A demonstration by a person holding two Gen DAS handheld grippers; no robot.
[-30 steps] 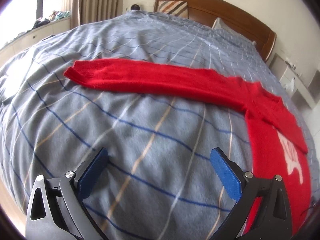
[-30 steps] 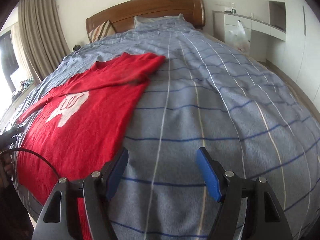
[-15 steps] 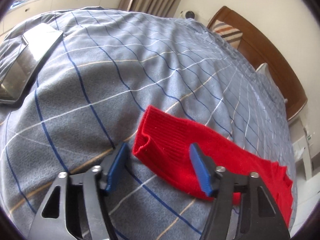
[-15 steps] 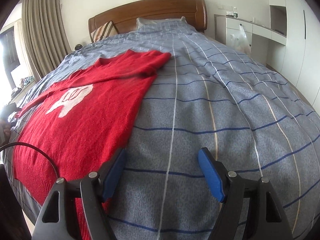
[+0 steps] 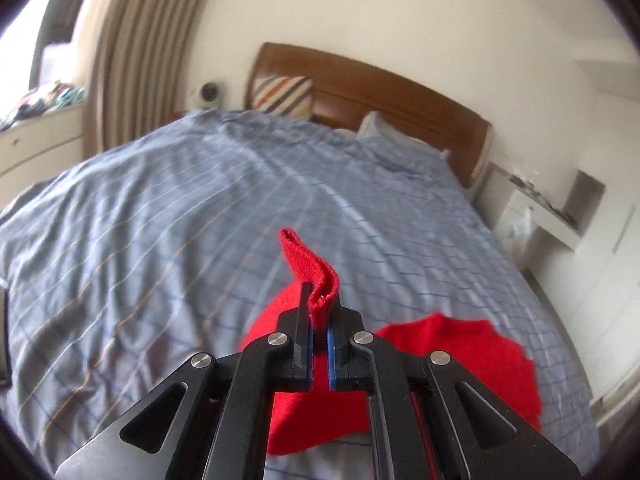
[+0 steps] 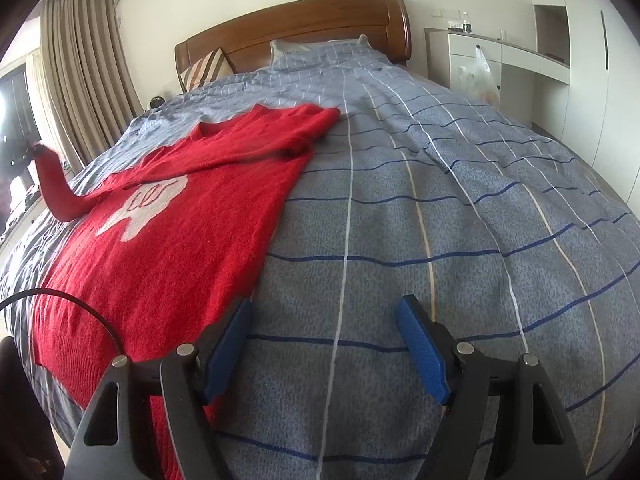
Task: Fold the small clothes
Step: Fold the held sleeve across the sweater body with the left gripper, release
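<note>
A bedroom is filling both views: a wide bed under a blue-grey checked duvet [image 6: 440, 208], a wooden headboard [image 6: 304, 28] behind it, beige curtains [image 6: 80, 60] hanging at the side and a striped cushion [image 5: 282, 96] leaning at the head end. A red knitted sweater [image 6: 168, 240] with a white motif is lying flat on the duvet, its far sleeve already folded across the chest.

The left gripper [image 5: 319, 332] is pinching the cuff of the near sleeve [image 5: 310, 268], its jaws clenched tight on the knit, and in the right wrist view that sleeve [image 6: 56, 192] is rising clear of the bed while the body is resting on the duvet. The right gripper [image 6: 324, 344] is hovering low over bare duvet just beside the sweater's edge, jaws spread wide and gripping nothing.

The likely trouble is coming from that one-handed hold. With nothing pinning the body, any pull along the sleeve is probably going to drag the shoulder sideways and rumple the fold that is lying across the chest. The grip is also taking only the cuff's rim, so the soft knit may be slipping out mid-swing. And since the sleeve is hanging slack and curling, it risks landing twisted or bunched rather than flat.
</note>
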